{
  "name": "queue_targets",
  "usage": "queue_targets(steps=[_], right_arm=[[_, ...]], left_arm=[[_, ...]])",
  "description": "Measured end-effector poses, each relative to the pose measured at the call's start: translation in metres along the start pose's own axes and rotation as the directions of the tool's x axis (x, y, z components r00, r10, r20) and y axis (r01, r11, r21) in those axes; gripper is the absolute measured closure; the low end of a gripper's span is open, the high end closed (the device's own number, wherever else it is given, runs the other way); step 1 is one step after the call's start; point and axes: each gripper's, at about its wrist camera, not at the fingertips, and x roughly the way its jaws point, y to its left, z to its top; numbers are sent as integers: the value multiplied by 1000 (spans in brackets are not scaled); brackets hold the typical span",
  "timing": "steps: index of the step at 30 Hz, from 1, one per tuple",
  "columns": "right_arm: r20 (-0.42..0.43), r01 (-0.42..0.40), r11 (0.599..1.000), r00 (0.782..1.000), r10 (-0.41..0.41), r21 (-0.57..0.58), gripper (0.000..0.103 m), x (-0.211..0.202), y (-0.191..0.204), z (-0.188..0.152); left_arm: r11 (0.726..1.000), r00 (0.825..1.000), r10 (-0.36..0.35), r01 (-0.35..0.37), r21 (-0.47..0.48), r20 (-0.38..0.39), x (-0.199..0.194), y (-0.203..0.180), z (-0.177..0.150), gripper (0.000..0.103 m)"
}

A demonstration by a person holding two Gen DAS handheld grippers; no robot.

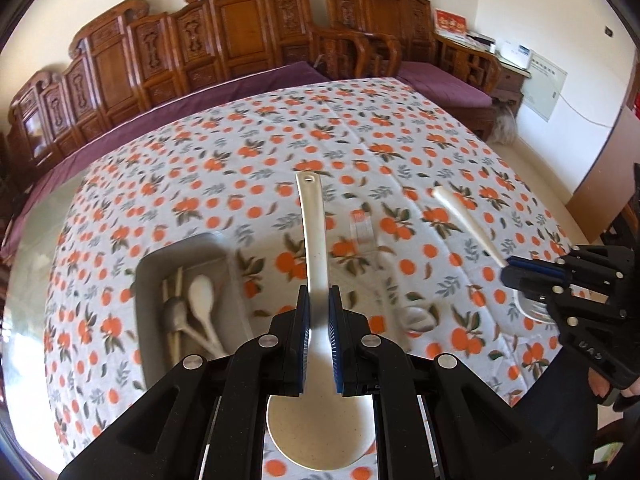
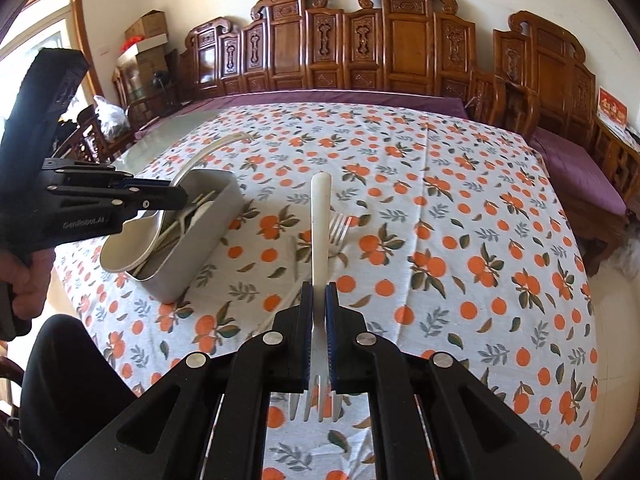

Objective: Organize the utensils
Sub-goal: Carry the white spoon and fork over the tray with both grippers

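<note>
Clenched in my left claw is a cream ladle, handle pointing away from me, bowl hanging below the pads. Left of it on the orange-print tablecloth sits the gray tray, already holding a white spoon, a gray spoon and chopsticks. My right claw grips a white plastic fork, tines toward me, above the cloth to the right of the tray. A metal fork lies on the cloth beyond it.
</note>
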Motion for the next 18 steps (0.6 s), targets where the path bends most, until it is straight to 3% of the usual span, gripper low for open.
queue_targets(steps=[18], right_arm=[[-2, -48, 998, 999, 48, -37, 96, 19, 45, 18]], left_arm=[[989, 996, 65, -73, -131, -64, 33, 83, -29, 95]])
